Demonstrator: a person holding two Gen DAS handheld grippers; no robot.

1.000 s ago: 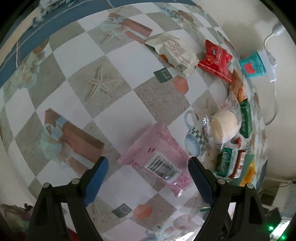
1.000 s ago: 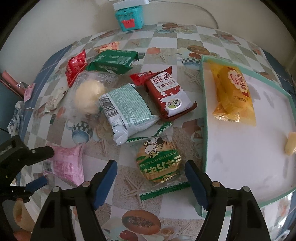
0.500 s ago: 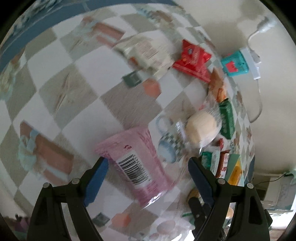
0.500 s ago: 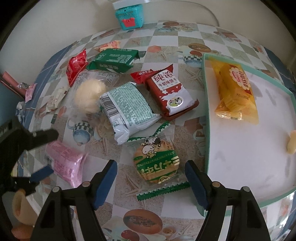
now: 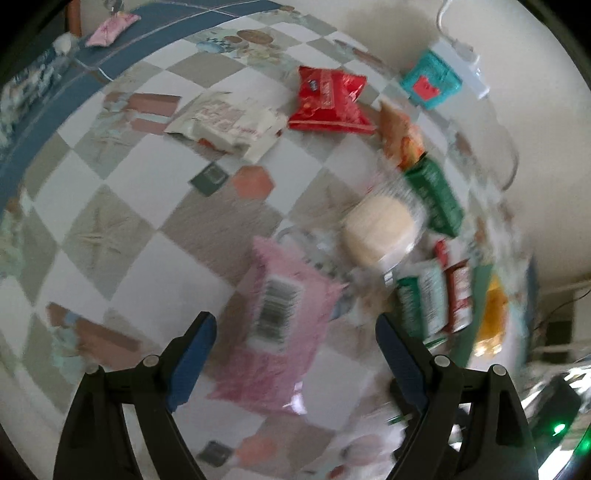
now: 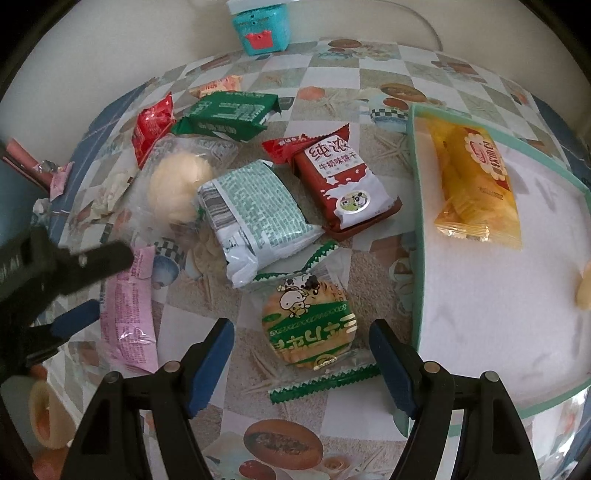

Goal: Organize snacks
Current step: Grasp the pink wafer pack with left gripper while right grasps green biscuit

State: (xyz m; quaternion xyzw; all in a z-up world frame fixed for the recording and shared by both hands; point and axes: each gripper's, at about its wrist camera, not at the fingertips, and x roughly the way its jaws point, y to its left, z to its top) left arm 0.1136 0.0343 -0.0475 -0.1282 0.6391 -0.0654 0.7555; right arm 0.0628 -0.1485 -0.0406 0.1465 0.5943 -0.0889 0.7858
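Observation:
A pink snack packet [image 5: 277, 325] lies flat on the checkered tablecloth, between the open fingers of my left gripper [image 5: 295, 343], which hangs just above it. The packet also shows in the right wrist view [image 6: 127, 314], with the left gripper [image 6: 88, 284] over it. My right gripper [image 6: 301, 354] is open over a round green-labelled rice cracker packet [image 6: 308, 328]. A white tray with a teal rim [image 6: 415, 221] at the right holds a yellow packet [image 6: 476, 181].
A green-and-white packet [image 6: 255, 214], a dark red biscuit packet [image 6: 343, 184], a bun in clear wrap [image 6: 179, 184], a green packet [image 6: 229, 114] and a red packet [image 6: 151, 125] lie mid-table. A teal box [image 6: 260, 26] stands by the wall.
My left gripper has swung and closed in on the pink packet, which now lies between its fingers. The right gripper has crept slightly forward over the round cracker packet.

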